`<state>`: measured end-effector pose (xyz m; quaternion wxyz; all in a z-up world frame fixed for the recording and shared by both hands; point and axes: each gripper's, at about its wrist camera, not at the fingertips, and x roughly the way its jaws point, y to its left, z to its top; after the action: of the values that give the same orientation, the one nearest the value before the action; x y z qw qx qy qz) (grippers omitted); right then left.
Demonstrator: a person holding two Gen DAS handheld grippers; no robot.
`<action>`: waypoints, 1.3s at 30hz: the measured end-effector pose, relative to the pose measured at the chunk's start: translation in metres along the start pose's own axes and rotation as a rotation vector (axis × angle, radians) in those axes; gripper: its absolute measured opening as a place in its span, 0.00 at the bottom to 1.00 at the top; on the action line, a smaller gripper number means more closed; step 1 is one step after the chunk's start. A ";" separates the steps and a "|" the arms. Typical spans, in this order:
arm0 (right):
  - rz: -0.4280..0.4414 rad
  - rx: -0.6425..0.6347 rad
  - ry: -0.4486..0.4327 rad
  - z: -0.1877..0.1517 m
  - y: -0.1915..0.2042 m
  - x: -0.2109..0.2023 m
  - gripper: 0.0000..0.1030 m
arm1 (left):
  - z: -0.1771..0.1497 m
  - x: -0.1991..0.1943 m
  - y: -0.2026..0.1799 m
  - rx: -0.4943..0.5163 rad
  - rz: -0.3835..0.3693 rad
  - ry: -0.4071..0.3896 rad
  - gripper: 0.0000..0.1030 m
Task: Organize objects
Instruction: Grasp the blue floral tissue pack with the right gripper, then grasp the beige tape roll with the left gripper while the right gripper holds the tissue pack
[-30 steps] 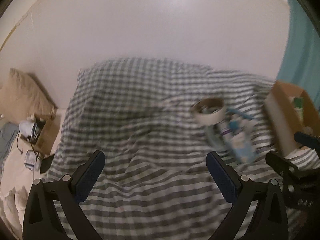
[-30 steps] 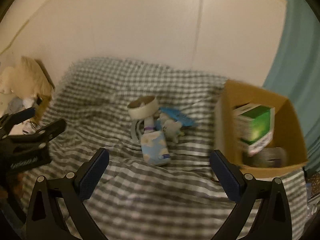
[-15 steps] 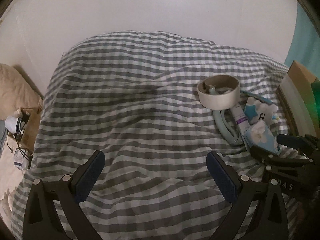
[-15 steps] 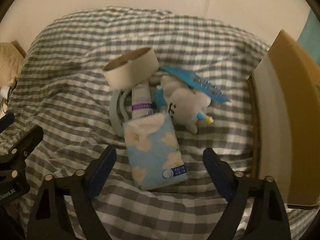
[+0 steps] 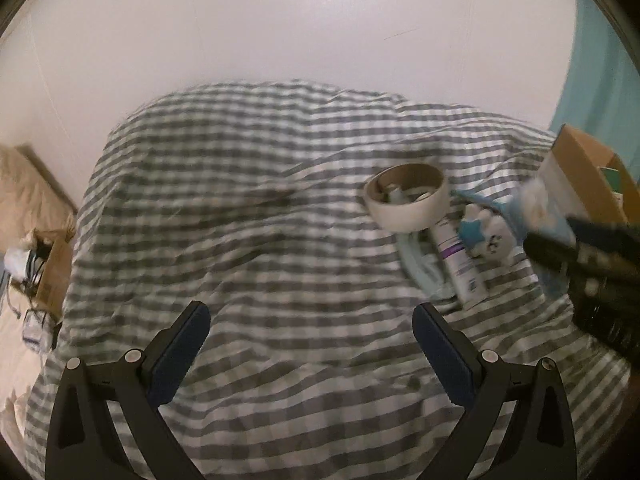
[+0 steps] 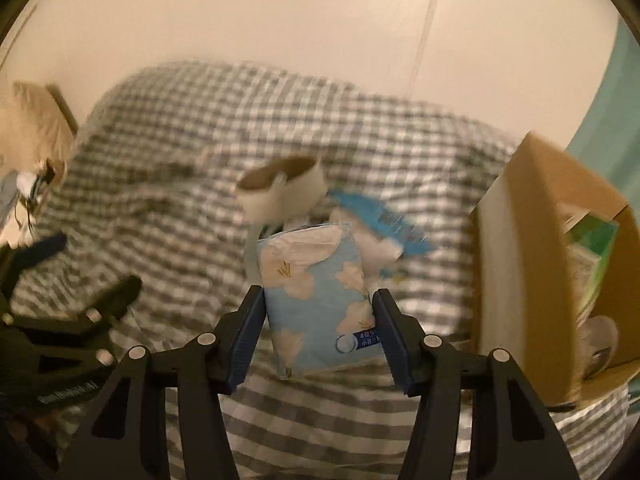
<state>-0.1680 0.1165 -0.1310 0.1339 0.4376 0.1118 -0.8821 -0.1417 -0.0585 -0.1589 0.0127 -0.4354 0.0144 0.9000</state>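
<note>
My right gripper [image 6: 318,300] is shut on a light-blue flowered tissue pack [image 6: 316,292] and holds it above the checked bedcover [image 6: 168,208]. Behind it lie a roll of tape [image 6: 282,192], a blue comb-like item [image 6: 380,220] and a white plush toy [image 6: 380,254]. In the left wrist view the tape roll [image 5: 406,202], a white tube [image 5: 458,262], the plush toy [image 5: 486,236] and a pale blue ring [image 5: 420,268] lie at the right, with my right gripper [image 5: 560,236] holding the pack [image 5: 544,208] over them. My left gripper [image 5: 310,320] is open and empty over bare bedcover.
An open cardboard box [image 6: 552,264] with a green carton [image 6: 592,252] inside stands at the right on the bed; it also shows in the left wrist view [image 5: 588,176]. A tan pillow [image 5: 20,200] and a small box of clutter [image 5: 44,268] lie left of the bed. A white wall stands behind.
My right gripper closed on the tissue pack and lifted it off the bedcover. The left gripper pulled back and tilted up a little, staying open.
</note>
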 end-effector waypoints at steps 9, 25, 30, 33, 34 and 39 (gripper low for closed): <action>-0.023 0.035 -0.072 0.053 -0.029 0.000 0.53 | 0.046 0.020 -0.017 -0.035 -0.116 -0.030 1.00; -0.060 0.046 -0.019 0.056 -0.052 0.052 0.53 | 0.072 0.108 -0.057 0.026 -0.188 0.035 1.00; -0.058 0.048 -0.020 0.056 -0.052 0.052 0.53 | 0.078 0.123 -0.055 0.006 -0.231 0.067 0.89; -0.051 0.052 -0.026 0.055 -0.053 0.048 0.53 | 0.077 0.123 -0.051 -0.013 -0.258 0.070 0.86; -0.050 0.052 -0.027 0.055 -0.052 0.047 0.53 | 0.077 0.121 -0.050 -0.014 -0.257 0.068 0.86; -0.045 0.055 -0.026 0.051 -0.048 0.041 0.53 | 0.073 0.097 -0.048 0.009 -0.189 0.035 0.85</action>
<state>-0.2460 0.1401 -0.1296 0.1036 0.4269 0.0956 -0.8932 -0.2575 -0.0073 -0.1901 0.0992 -0.4507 -0.0225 0.8869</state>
